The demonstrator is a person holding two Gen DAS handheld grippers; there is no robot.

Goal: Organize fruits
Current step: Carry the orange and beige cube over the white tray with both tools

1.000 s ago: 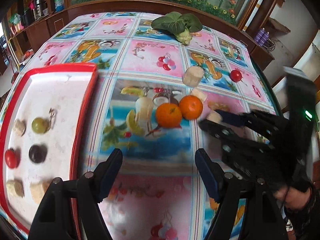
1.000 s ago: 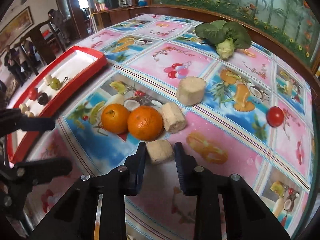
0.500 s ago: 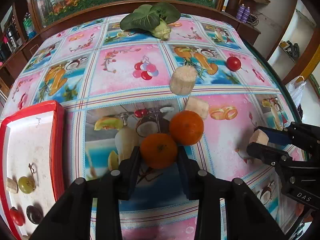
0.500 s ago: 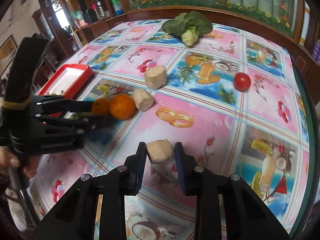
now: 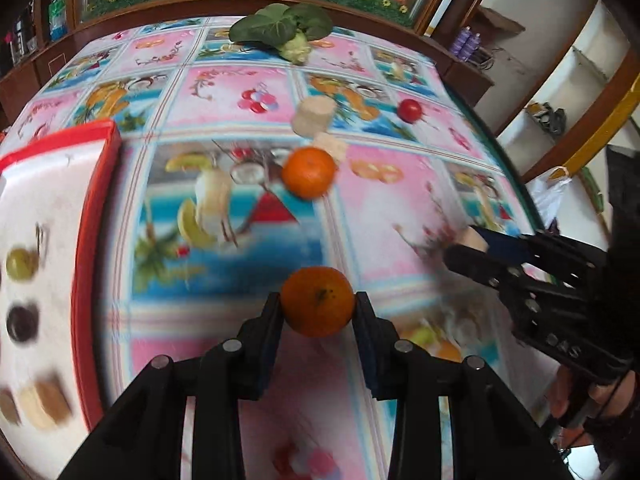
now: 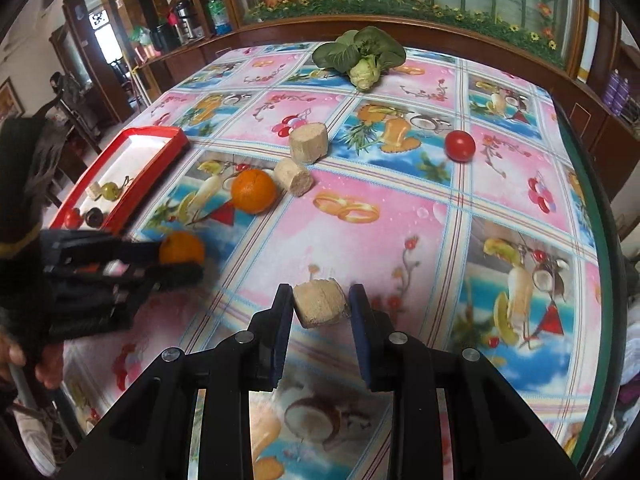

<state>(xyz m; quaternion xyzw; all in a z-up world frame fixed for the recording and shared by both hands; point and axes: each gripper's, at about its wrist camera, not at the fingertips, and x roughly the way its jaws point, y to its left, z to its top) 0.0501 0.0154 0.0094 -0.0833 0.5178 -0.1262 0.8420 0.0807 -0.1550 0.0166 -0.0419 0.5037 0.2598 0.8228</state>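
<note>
1. Between the fingers of the left gripper (image 5: 318,308), in the left wrist view, an orange (image 5: 318,302) is sitting clamped on both sides, above the tablecloth (image 5: 400,208).
2. A second orange (image 5: 309,173) is lying farther out on the cloth, touching a beige chunk (image 5: 331,147); a taller beige chunk (image 5: 313,115) and a tomato (image 5: 410,110) are lying beyond, and greens (image 5: 286,32) are resting at the far edge.
3. At left, the red tray (image 5: 94,216) is holding a green grape (image 5: 22,264), a dark grape (image 5: 22,320) and blurred beige pieces (image 5: 42,406).
4. At right, the right gripper (image 5: 470,246) is showing a beige piece at its tips.
5. Turning to the right wrist view, the right gripper (image 6: 320,308) is gripping a beige chunk (image 6: 320,306) between both pads, above the cloth (image 6: 400,232).
6. At left, the left gripper (image 6: 176,256) is carrying its orange (image 6: 182,247), near the tray (image 6: 160,160).
7. The loose orange (image 6: 254,191) is lying against one chunk (image 6: 294,177), with the other chunk (image 6: 309,144) just behind and the tomato (image 6: 460,145) well apart.
</note>
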